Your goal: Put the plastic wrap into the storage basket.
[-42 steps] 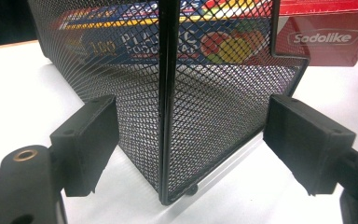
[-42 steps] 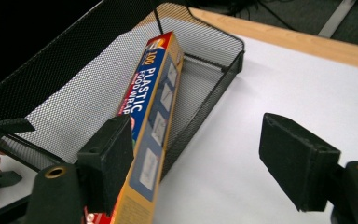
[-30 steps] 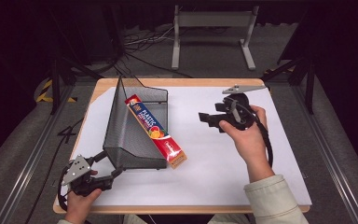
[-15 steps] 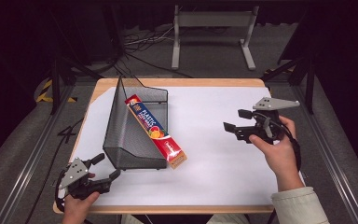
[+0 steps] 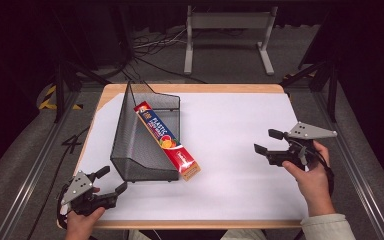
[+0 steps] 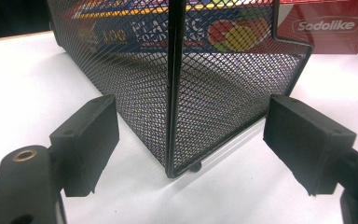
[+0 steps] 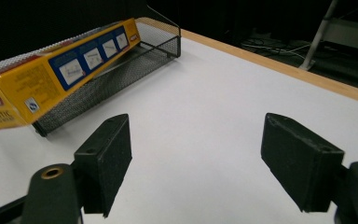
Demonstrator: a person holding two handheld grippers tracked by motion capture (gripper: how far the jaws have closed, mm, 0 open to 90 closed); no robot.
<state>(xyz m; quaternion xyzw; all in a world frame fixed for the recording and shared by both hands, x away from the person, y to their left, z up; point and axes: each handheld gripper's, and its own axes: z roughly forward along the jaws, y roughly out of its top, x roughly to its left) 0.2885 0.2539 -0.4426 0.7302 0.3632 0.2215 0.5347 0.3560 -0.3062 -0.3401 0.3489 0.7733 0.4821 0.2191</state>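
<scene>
A black wire-mesh basket (image 5: 135,135) stands on the white table cover, left of centre. A long red and yellow plastic-wrap box (image 5: 167,141) leans in it, one end sticking out over the low front wall onto the table. My left gripper (image 5: 109,181) sits open at the table's near left corner, its jaws spread toward the basket's near corner (image 6: 182,168). My right gripper (image 5: 268,142) hovers open over the right side of the table, nothing between its jaws. The right gripper view has the box (image 7: 56,70) and basket (image 7: 121,65) at far left.
The white cover (image 5: 230,125) lies on a wooden table whose edge (image 5: 200,88) runs along the back. A metal stand (image 5: 227,22) and cables (image 5: 150,47) lie on the floor behind. Dark frame rails flank both sides.
My right gripper pulled back from the middle of the table toward the right edge. My left gripper drew slightly nearer to the near left corner. The box and basket stayed put.
</scene>
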